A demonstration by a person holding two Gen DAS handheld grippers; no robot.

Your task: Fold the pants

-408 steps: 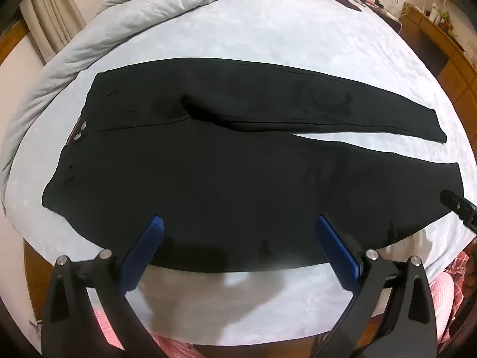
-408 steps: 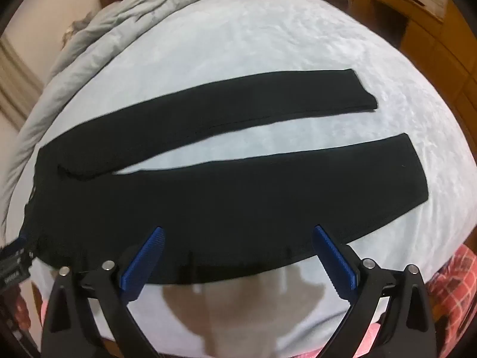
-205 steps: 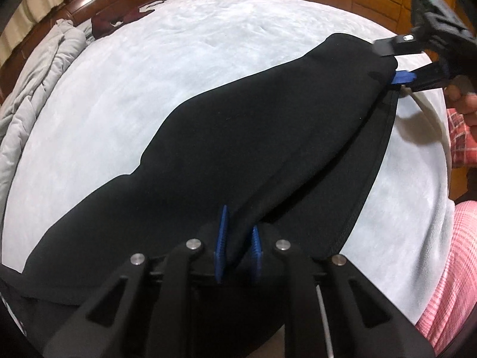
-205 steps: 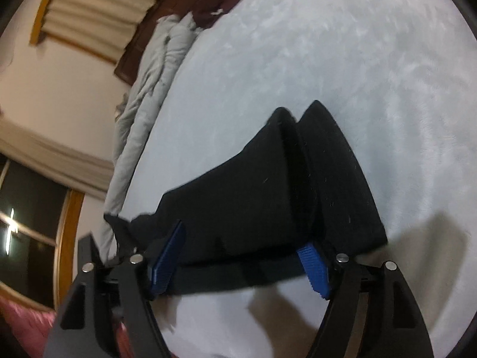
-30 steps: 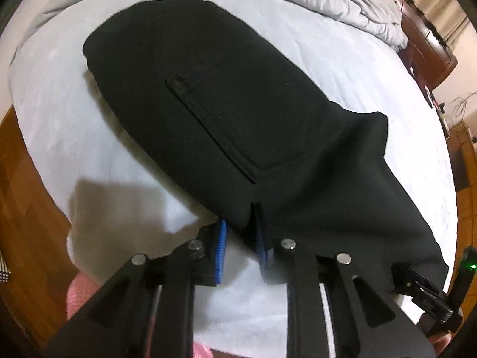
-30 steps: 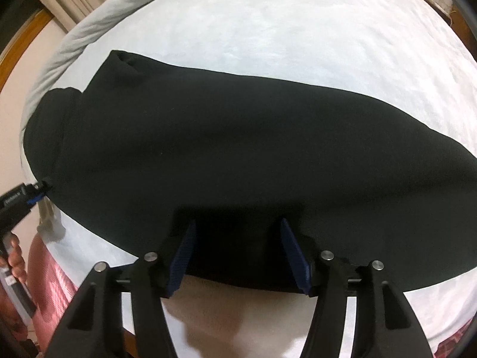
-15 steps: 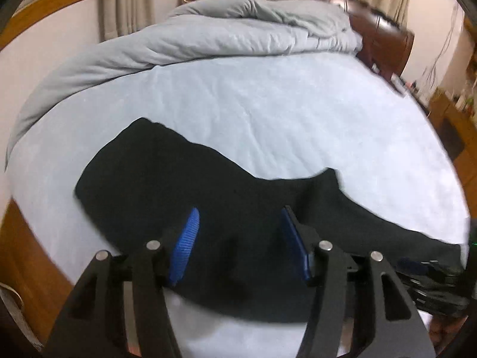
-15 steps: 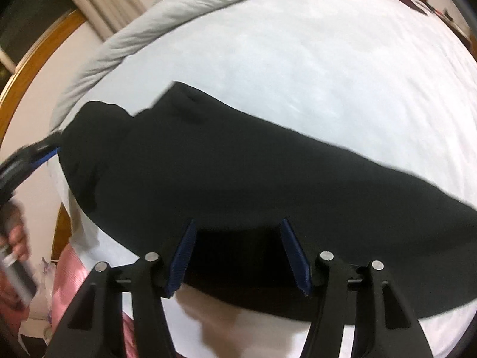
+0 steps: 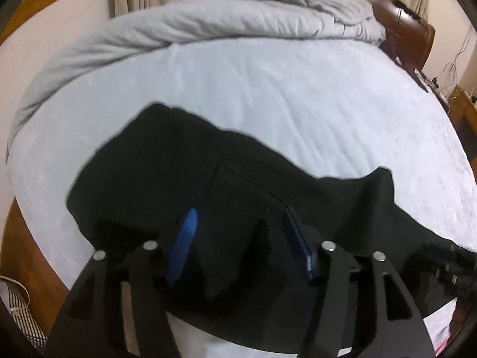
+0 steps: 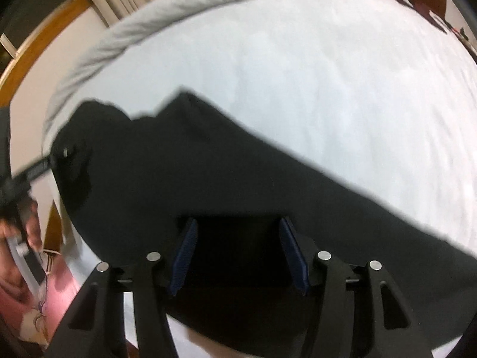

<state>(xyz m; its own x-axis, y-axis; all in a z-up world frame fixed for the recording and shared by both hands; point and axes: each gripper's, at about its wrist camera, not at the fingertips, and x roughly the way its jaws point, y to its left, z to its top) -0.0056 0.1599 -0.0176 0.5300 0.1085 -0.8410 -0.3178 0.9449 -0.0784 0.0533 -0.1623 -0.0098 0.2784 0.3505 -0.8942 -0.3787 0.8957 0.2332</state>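
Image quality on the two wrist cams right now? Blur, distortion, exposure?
Left wrist: strong fisheye bend, mild blur, pants near featureless black, only a pocket seam readable. Right wrist: heavier motion smear, pants edge streaked, sheet bright, washed out.

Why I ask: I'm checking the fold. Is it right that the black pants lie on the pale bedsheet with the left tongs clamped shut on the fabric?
Not quite. The black pants do lie on the pale bedsheet, but the left tongs are open, not clamped. The left wrist view shows their blue pads apart above the fabric; the jaws have just been opening.
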